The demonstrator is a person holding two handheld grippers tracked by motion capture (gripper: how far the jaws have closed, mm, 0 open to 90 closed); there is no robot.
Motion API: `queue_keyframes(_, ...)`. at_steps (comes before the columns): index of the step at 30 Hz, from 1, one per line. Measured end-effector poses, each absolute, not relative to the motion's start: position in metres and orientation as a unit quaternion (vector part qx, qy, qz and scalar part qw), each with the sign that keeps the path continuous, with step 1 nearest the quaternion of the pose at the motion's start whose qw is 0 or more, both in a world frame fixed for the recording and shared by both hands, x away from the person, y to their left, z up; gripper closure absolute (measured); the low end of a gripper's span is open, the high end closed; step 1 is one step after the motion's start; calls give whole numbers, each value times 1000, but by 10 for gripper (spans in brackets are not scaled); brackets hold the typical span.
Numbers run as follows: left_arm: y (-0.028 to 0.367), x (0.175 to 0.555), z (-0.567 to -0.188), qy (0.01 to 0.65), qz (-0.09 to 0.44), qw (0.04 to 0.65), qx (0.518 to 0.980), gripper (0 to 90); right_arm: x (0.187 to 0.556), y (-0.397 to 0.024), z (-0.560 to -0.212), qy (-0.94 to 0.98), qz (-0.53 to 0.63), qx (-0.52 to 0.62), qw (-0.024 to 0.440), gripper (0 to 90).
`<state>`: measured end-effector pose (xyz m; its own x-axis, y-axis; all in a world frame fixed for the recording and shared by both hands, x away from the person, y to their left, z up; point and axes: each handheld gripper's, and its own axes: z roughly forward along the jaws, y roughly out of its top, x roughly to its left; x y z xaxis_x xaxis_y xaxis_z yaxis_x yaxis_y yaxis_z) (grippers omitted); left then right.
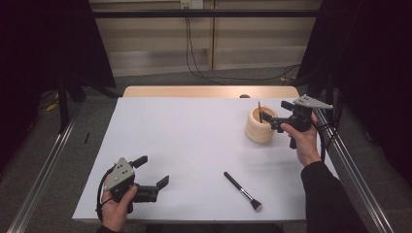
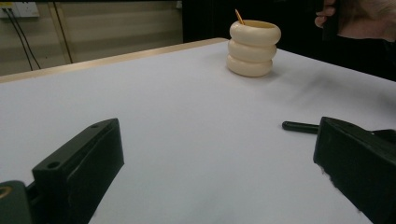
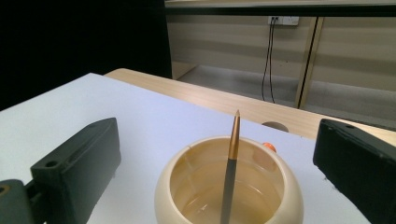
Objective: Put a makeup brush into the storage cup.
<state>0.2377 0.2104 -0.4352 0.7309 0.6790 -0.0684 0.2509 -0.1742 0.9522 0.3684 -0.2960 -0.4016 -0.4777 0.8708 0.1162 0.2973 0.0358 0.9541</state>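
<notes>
Right gripper (image 1: 268, 118) hovers over the cream holder (image 1: 260, 127) at the desk's (image 1: 194, 145) 2 o'clock, fingers spread wide, empty. A brush (image 3: 229, 172) stands inside the holder. Left gripper (image 1: 151, 174) at 7 o'clock, fingers open, empty; a second brush (image 1: 242, 190) lies at 5 o'clock.

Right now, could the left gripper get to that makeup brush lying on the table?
Probably yes: the left gripper is open, and bare table lies between it and the makeup brush.

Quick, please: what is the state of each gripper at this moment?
Left gripper: open, holding nothing, above the table.
Right gripper: open over the cream pot; the brush stands inside, unheld.
</notes>
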Motion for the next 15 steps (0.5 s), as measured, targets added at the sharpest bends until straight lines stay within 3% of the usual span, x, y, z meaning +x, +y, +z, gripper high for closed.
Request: queue_keyframes(15, 211, 237, -435, 320, 194, 563, 737, 16, 341, -304, -397, 666, 543, 437, 266, 0)
